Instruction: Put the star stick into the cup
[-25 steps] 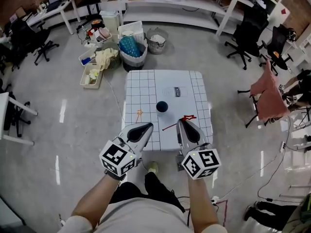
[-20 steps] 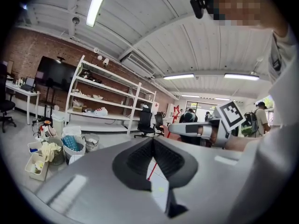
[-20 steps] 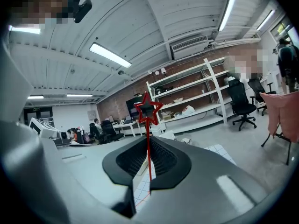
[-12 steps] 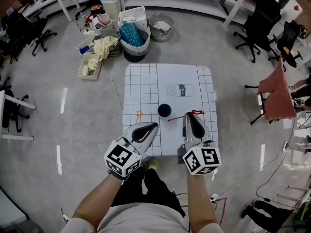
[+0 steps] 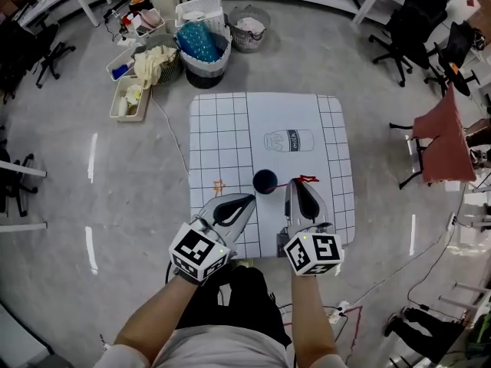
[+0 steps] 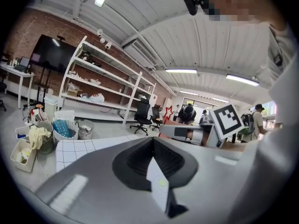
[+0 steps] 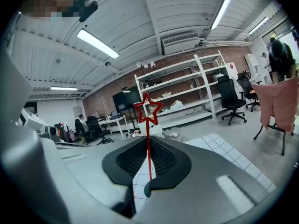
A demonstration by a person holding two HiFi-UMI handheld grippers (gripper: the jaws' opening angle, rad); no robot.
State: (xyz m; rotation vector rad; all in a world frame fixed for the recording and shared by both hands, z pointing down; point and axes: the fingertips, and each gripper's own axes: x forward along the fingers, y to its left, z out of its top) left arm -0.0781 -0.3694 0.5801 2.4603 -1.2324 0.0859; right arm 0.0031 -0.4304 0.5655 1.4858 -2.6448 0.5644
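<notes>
My right gripper (image 5: 298, 187) is shut on a thin red star stick (image 5: 300, 181), held over the white gridded table (image 5: 222, 125). In the head view the stick lies roughly level, its plain end reaching toward the rim of the dark cup (image 5: 265, 181) just to its left. Seen from the right gripper view, the red star (image 7: 148, 108) rises on its stem above my right gripper (image 7: 149, 143). My left gripper (image 5: 245, 202) hovers near the table's front edge, left of the cup. In the left gripper view my left gripper (image 6: 153, 143) is shut with nothing in it.
A small orange star stick (image 5: 219, 185) lies on the table left of the cup. A milk carton drawing (image 5: 288, 140) marks the table's middle. Baskets and bins (image 5: 201, 44) crowd the floor beyond the table. Office chairs (image 5: 406, 29) and a pink-draped chair (image 5: 445, 140) stand to the right.
Both grippers have moved forward over the table. The red star stick has come closer to the cup, its plain end now by the rim.
</notes>
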